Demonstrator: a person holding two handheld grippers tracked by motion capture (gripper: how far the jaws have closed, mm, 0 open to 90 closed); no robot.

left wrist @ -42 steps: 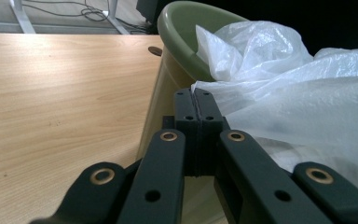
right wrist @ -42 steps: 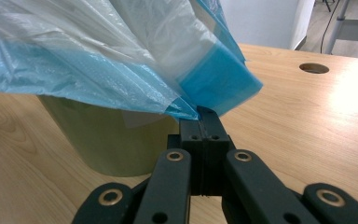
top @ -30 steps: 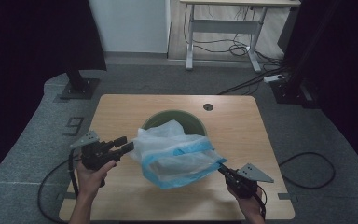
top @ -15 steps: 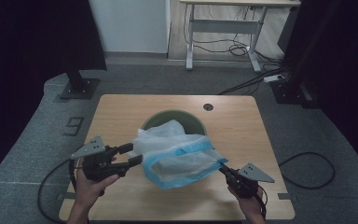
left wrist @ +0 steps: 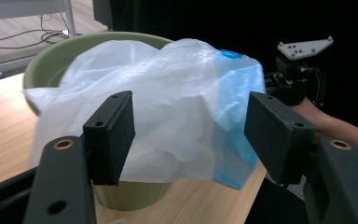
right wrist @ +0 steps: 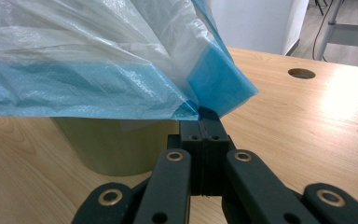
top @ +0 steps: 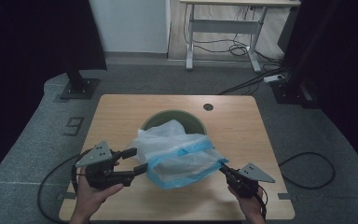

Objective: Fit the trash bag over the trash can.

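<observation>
The light wooden table (top: pixel 121 112) lay under both my grippers, with the round olive-green plastic bin (top: pixel 154 121) standing ahead of my jaws. Over the bin's rim lay the thin white plastic liner bag with a blue band at its mouth (top: pixel 177 149), bunched and only partly draped; it covered the near side, while the far rim was bare. So I judged the lining about half done: the bag was on the bin, but its mouth was not yet spread around the whole rim, and its body was not pushed down inside.

My right gripper (right wrist: pixel 204 114) was clamped tight on the bag's blue corner, which rose straight from between its 2 jaws. My left gripper (left wrist: pixel 191 135) had just been opening, its 2 jaws parted wide and gripping nothing, the bag just beyond them and clear of both pads. I reckoned the left still needed a fresh hold on the hem.
</observation>
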